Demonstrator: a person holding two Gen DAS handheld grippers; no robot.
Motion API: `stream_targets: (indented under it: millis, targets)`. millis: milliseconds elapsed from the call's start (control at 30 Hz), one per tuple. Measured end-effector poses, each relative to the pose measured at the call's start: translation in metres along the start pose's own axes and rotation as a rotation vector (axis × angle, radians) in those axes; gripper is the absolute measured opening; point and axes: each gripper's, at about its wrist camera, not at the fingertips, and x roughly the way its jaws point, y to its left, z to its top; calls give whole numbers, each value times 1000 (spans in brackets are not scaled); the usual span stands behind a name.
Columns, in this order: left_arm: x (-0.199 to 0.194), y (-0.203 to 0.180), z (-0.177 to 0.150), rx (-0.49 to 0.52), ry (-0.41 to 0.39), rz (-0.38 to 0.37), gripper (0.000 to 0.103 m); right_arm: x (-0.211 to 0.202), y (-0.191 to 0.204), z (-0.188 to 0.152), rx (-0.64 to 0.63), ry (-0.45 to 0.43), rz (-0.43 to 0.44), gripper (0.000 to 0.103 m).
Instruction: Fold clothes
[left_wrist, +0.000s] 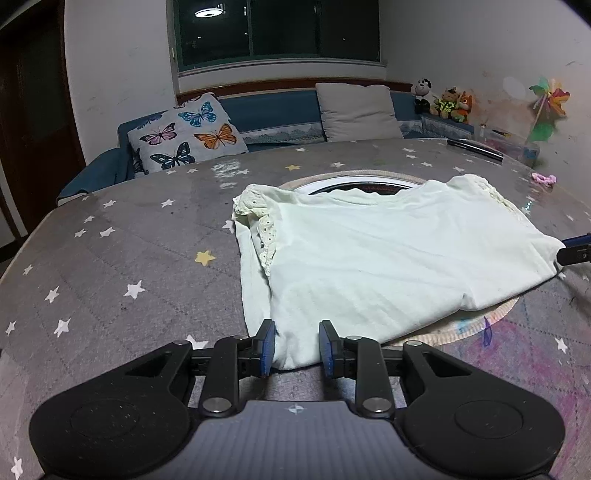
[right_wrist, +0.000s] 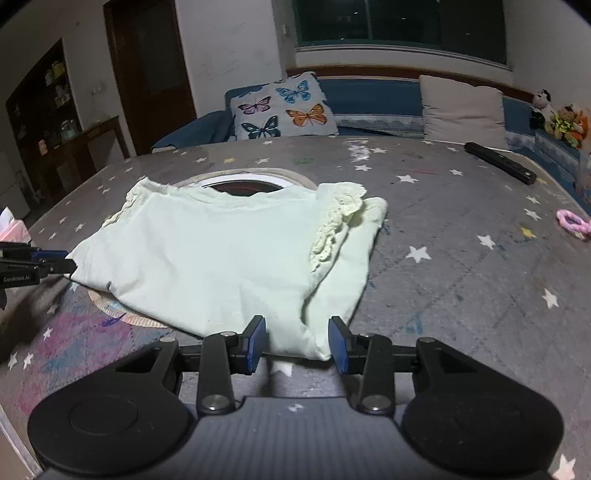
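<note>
A pale green shirt with lace-trimmed sleeves (left_wrist: 388, 258) lies spread on the grey star-patterned table, also in the right wrist view (right_wrist: 229, 258). My left gripper (left_wrist: 297, 349) is open, its blue pads on either side of the shirt's near-left hem corner. My right gripper (right_wrist: 297, 341) is open, its pads on either side of the near-right hem corner. Each gripper shows at the edge of the other view: the right one (left_wrist: 576, 251) and the left one (right_wrist: 40, 264), both at the shirt's corners.
A round mat with a hob (left_wrist: 354, 182) lies under the shirt. A black bar (right_wrist: 500, 168) and a pink hair tie (right_wrist: 574, 223) lie on the table's right side. A sofa with a butterfly cushion (left_wrist: 186, 133) stands behind. Tissues (right_wrist: 13, 229) sit at the left.
</note>
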Motion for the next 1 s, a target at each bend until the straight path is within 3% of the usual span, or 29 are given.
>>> stream_targets:
  millis: [33,133,200,533,867,1000]
  targets:
    - [0,1,0,0,0,-6,27,3,1,0,-6,6,4,31]
    - [1,2,0,1,0,-1,8,8,2,-1,-13,25,5,13]
    - [-1,4,0,-2,-1,-4,5,8,2,-2,-15,25,2,5]
    - [-24,-4,-9,33,14,-63,3,-14,-4,2,-65,8,-44,3]
    - [-56,-27,-30,62,69,-172,6,-43,-11,-26,-71,104,-61,4]
    - [-66,-23,-23,58,50,-183,9,-58,-14,-24,-69,103,-45,10]
